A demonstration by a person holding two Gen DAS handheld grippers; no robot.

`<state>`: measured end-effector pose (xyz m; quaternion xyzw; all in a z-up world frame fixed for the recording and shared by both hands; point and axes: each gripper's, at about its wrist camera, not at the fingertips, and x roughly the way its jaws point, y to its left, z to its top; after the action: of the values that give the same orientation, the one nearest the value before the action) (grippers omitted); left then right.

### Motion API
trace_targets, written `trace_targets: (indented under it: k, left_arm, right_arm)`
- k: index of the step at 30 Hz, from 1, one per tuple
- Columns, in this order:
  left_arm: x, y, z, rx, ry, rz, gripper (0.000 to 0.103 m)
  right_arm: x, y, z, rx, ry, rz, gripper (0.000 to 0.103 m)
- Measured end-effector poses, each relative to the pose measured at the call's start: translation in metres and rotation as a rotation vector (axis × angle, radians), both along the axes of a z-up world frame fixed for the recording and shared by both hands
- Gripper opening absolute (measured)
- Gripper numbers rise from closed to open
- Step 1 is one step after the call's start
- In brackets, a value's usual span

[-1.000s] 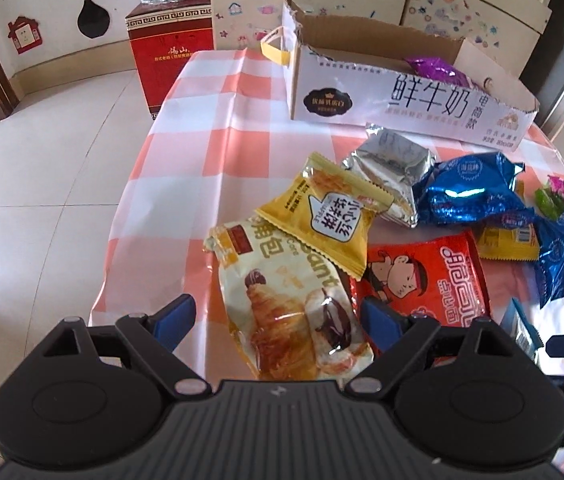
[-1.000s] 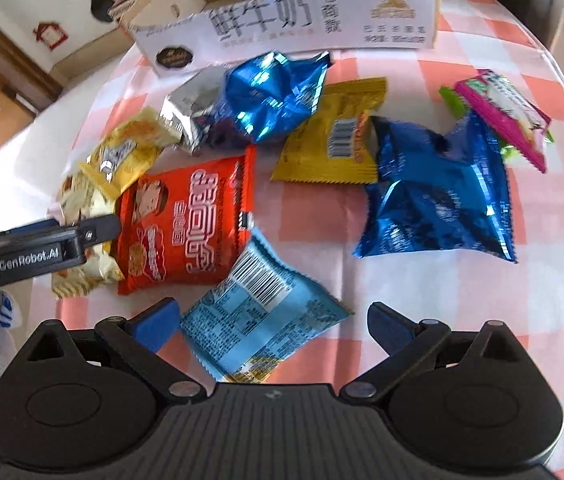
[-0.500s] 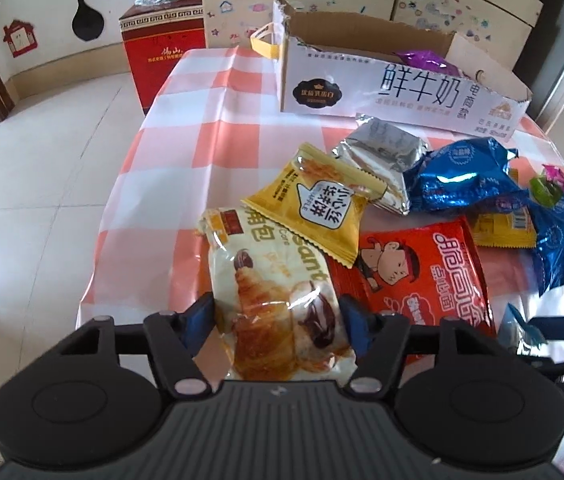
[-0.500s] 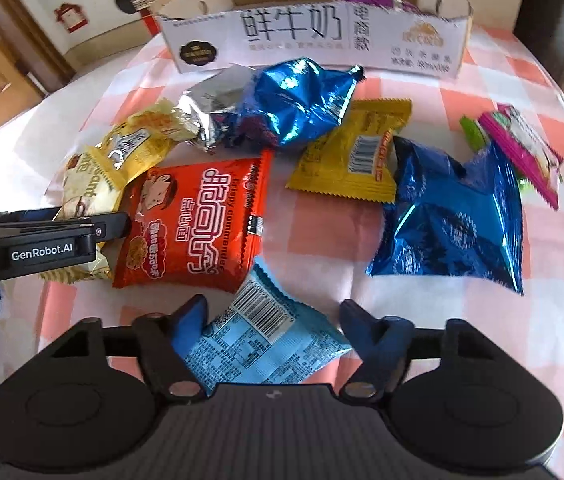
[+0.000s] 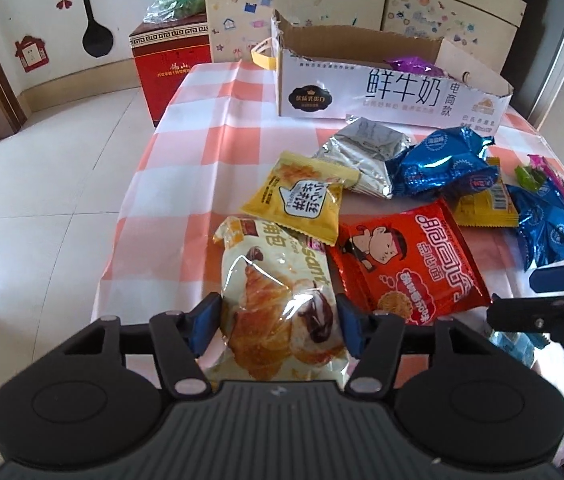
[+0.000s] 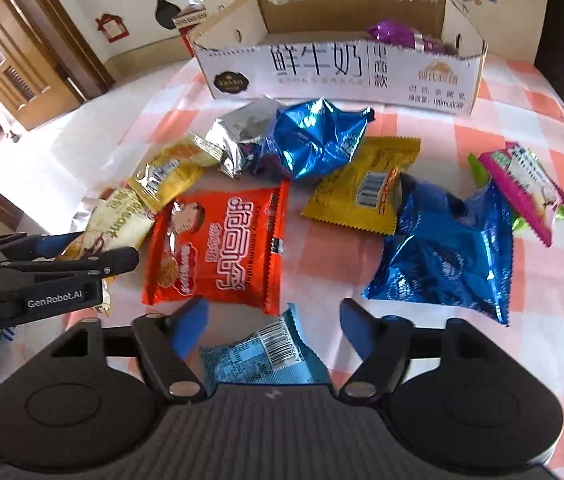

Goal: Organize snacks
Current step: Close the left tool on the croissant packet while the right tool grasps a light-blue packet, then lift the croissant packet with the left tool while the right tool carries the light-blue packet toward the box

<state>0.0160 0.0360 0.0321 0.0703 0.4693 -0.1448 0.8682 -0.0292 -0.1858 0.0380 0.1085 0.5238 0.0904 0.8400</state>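
The open-topped box (image 5: 385,96) stood at the far edge to receive snacks, so the left gripper (image 5: 278,320) was closing on the near croissant pack (image 5: 278,304), while the right gripper (image 6: 270,328) was opening around, not gripping, the light-blue packet (image 6: 262,360).

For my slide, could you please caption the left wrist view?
Left hand-held gripper closing on croissant packet before milk carton box.

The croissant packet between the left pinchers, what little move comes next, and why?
Probably lift it a little. The left gripper is closing, its blue pads already pressing the cream plastic croissant packet, whose far end lies under the yellow waffle packet; the white cardboard box waits beyond.
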Motion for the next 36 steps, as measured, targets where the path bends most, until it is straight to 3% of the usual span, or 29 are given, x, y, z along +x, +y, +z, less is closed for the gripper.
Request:
trace_targets:
  k: [2, 5, 9, 16, 18, 21, 24, 29, 32, 36]
  left_arm:
    - [-0.003, 0.001, 0.001, -0.014, 0.004, 0.005, 0.06]
    - [-0.009, 0.001, 0.004, -0.025, -0.002, 0.001, 0.06]
    - [-0.019, 0.003, 0.007, -0.033, -0.008, 0.005, 0.06]
    - [-0.026, 0.006, 0.007, -0.039, -0.013, 0.031, 0.057]
    - [-0.028, 0.006, 0.007, -0.038, -0.018, 0.03, 0.05]
    - [-0.029, 0.007, 0.007, -0.041, -0.017, 0.032, 0.049]
    - [-0.029, 0.007, 0.004, -0.036, -0.008, 0.031, 0.049]
    - [-0.028, 0.009, -0.002, -0.017, -0.003, 0.033, 0.054]
    - [-0.027, 0.005, -0.011, 0.01, 0.02, -0.001, 0.071]
    - [-0.024, 0.0, -0.025, 0.043, 0.021, -0.002, 0.072]
  right_arm:
    - [-0.004, 0.001, 0.004, 0.002, -0.003, 0.043, 0.09]
    - [-0.013, 0.009, 0.006, -0.022, -0.007, 0.116, 0.094]
    - [-0.025, 0.029, -0.015, -0.115, 0.038, 0.23, 0.095]
    - [-0.027, 0.045, -0.031, -0.218, 0.01, 0.251, 0.094]
    - [-0.028, 0.052, -0.033, -0.254, -0.011, 0.264, 0.087]
    - [-0.029, 0.056, -0.032, -0.297, -0.032, 0.281, 0.074]
    - [-0.029, 0.052, -0.03, -0.283, -0.026, 0.293, 0.071]
    - [-0.032, 0.043, -0.019, -0.28, -0.04, 0.291, 0.071]
    - [-0.029, 0.034, -0.009, -0.272, -0.06, 0.258, 0.071]
    - [-0.024, 0.023, 0.006, -0.263, -0.106, 0.202, 0.071]
